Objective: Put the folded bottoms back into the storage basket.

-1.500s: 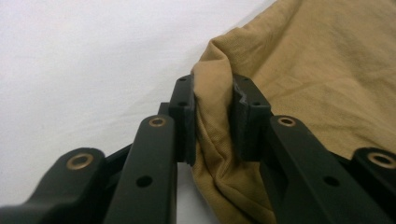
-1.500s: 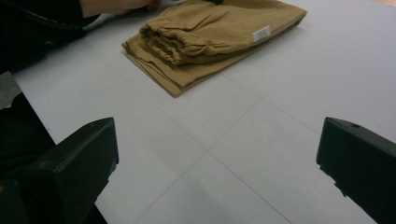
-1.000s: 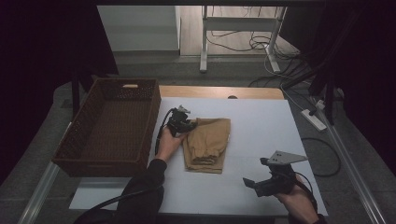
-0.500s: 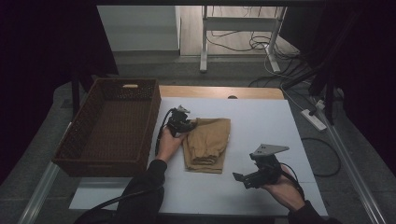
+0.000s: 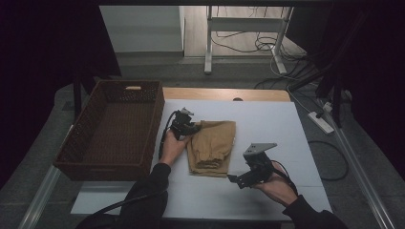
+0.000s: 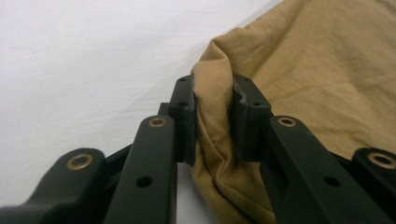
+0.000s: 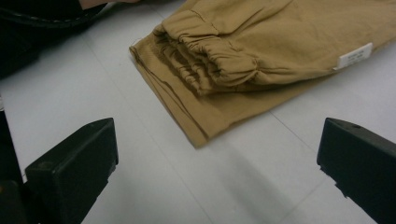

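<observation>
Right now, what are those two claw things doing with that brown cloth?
A person at a white table holds a gripper in each hand. The left gripper is pinching a corner of the folded tan garment; its jaws are clamped on a bunch of the cloth. The right gripper is open and empty, near the garment's elastic end but not touching it. A brown wicker basket sits just left of the garment, with nothing visible inside.

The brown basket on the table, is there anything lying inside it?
No, the high view shows the basket with a bare woven bottom, while the folded tan garment lies on the table beside it.
</observation>
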`<move>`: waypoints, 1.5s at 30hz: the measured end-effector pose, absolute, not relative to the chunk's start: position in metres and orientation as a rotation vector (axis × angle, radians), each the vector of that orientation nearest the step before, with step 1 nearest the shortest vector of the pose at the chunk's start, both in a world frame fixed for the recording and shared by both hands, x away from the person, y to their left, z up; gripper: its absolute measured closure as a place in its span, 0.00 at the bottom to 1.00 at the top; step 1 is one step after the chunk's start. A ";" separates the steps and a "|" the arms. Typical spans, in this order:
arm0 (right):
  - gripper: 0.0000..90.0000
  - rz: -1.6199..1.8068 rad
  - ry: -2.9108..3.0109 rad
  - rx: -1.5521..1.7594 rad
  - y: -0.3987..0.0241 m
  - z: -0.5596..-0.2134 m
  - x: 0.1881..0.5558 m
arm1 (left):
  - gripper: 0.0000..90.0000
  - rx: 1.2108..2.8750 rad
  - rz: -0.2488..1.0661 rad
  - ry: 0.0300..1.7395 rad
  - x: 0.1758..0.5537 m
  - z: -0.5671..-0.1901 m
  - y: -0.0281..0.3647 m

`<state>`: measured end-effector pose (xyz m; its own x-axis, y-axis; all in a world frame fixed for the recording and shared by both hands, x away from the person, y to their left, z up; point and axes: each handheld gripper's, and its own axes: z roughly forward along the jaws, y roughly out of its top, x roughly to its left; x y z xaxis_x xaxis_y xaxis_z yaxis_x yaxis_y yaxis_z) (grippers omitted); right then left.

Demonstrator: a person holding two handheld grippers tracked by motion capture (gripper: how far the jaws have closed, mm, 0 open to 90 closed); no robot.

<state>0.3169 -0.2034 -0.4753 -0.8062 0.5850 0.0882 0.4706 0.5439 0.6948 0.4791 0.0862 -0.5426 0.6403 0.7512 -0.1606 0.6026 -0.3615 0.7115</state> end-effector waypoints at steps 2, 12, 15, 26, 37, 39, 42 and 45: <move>0.00 1.110 2.629 0.898 -0.199 -0.477 0.320 | 0.81 2.087 0.244 1.052 0.479 -0.543 0.086; 0.00 1.105 2.654 0.836 -0.175 -0.482 0.330 | 0.81 2.088 0.246 1.051 0.479 -0.543 0.086; 0.00 1.090 2.672 0.804 -0.167 -0.485 0.331 | 0.81 2.088 0.246 1.052 0.479 -0.543 0.086; 0.00 1.084 2.715 0.742 -0.138 -0.493 0.342 | 0.81 2.087 0.244 1.052 0.479 -0.543 0.086; 0.00 1.034 2.764 0.638 -0.107 -0.506 0.352 | 0.81 2.085 0.242 1.053 0.479 -0.543 0.087; 0.00 0.993 2.782 0.620 -0.104 -0.512 0.353 | 0.81 2.085 0.243 1.054 0.479 -0.543 0.087; 0.00 0.941 2.799 0.592 -0.102 -0.519 0.354 | 0.81 2.085 0.243 1.054 0.479 -0.543 0.087; 0.00 0.918 2.801 0.550 -0.100 -0.523 0.354 | 0.81 2.085 0.244 1.054 0.479 -0.543 0.086</move>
